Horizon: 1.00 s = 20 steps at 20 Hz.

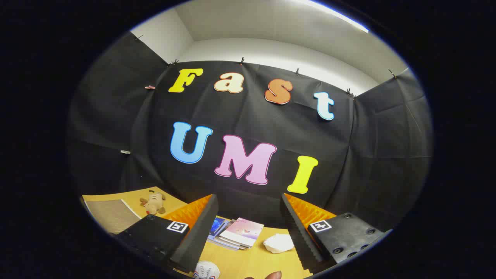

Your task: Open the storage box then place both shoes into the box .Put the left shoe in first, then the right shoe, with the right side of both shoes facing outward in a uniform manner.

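While the gripper points toward the black cloth wall of the booth, its two fingers stand well apart with nothing between them, so the claw is wide open and holds nothing. Each finger carries a ridged pad on its inner face and a small square marker on its base.

Between the fingers and a little beyond them lies the yellow worktop. On it, close to the far edge by the wall, rests a fanned stack of thin booklets with pale pink and blue covers, nearer the left finger. Just beside the right finger sits a crumpled white lump, which may be paper or cloth; I cannot tell which. At the near edge of the worktop, just by the left finger's base, the rounded tip of a white shoe pokes into sight, with small red and blue marks on it. A fingertip of a person shows at the same near edge, apart from the shoe.

Beyond the left finger, toward the far left corner of the worktop, a small brown plush toy lies flat, and beside it a grey-brown mat covers the surface.
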{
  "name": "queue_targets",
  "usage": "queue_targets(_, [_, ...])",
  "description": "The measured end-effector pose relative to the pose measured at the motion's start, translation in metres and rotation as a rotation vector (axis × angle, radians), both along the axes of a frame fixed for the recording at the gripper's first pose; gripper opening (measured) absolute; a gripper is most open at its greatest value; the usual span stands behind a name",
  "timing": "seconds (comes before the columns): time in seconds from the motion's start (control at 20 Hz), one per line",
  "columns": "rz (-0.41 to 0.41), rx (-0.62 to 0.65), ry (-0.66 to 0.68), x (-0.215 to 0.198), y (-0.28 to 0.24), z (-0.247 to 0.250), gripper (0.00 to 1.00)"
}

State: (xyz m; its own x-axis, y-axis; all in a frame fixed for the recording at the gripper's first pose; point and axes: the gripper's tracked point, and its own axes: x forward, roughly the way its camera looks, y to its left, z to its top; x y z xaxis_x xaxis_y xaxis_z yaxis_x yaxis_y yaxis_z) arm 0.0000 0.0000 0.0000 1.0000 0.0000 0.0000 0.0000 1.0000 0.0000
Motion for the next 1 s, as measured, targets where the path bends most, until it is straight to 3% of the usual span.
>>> queue_targets(1.0, [-0.002,-0.013,0.031,0.010,0.029,-0.010,0.97])
